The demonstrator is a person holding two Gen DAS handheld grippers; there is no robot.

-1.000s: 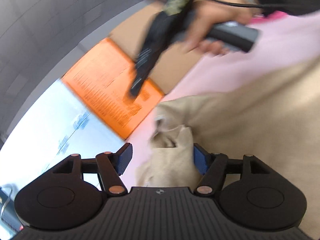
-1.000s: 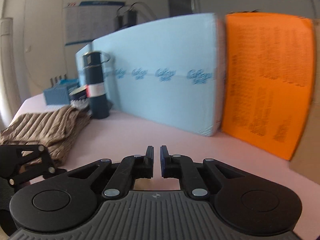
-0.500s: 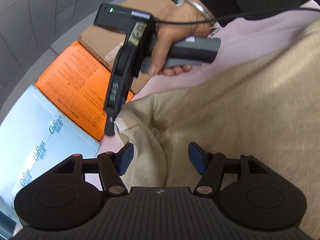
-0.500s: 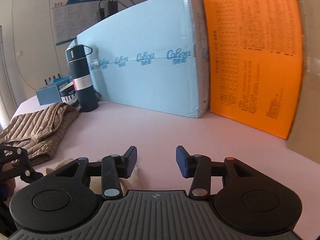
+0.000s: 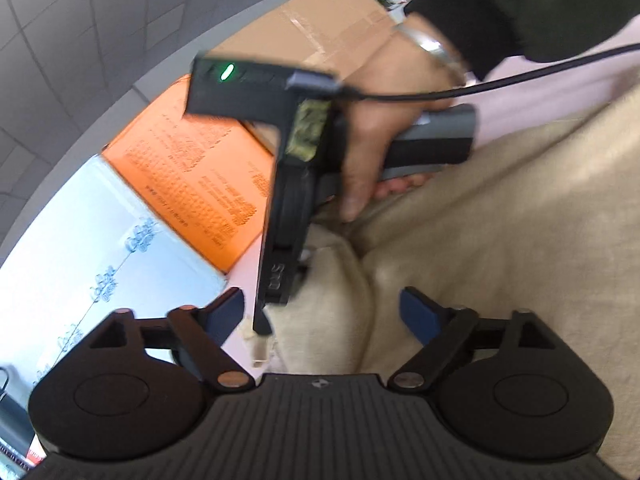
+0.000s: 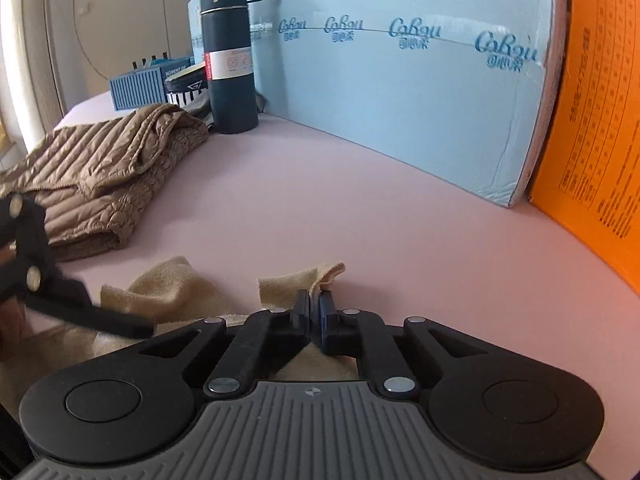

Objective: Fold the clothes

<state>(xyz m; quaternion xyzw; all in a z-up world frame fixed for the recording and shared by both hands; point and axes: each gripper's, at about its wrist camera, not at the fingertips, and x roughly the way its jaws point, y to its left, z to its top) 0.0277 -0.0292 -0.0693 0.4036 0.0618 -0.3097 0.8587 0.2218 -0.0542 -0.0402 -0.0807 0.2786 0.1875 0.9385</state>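
Observation:
A beige garment [image 5: 500, 240] lies spread on the pink table [image 6: 360, 220]. My left gripper [image 5: 322, 304] sits low over a fold of it. Its jaws are opening wide, with cloth between them that neither blue pad touches. A person's hand holds my right gripper [image 5: 262, 324], which points down at the garment's edge just left of that fold. In the right wrist view my right gripper [image 6: 315, 304] is shut on a raised corner of the beige garment [image 6: 172, 284]. One finger [image 6: 100, 316] of the left gripper shows at the left edge.
A folded brown quilted jacket [image 6: 100, 176] lies at the left. Behind it stand a dark blue flask [image 6: 230, 68] and a small blue crate-like box [image 6: 140, 88]. A light blue box [image 6: 400, 92], an orange box [image 6: 592, 140] and a cardboard box [image 5: 320, 32] line the table's far side.
My right gripper swung down to the garment's corner, opened, then shut on it. My left gripper's jaws spread wider and let go of the fold they were squeezing.

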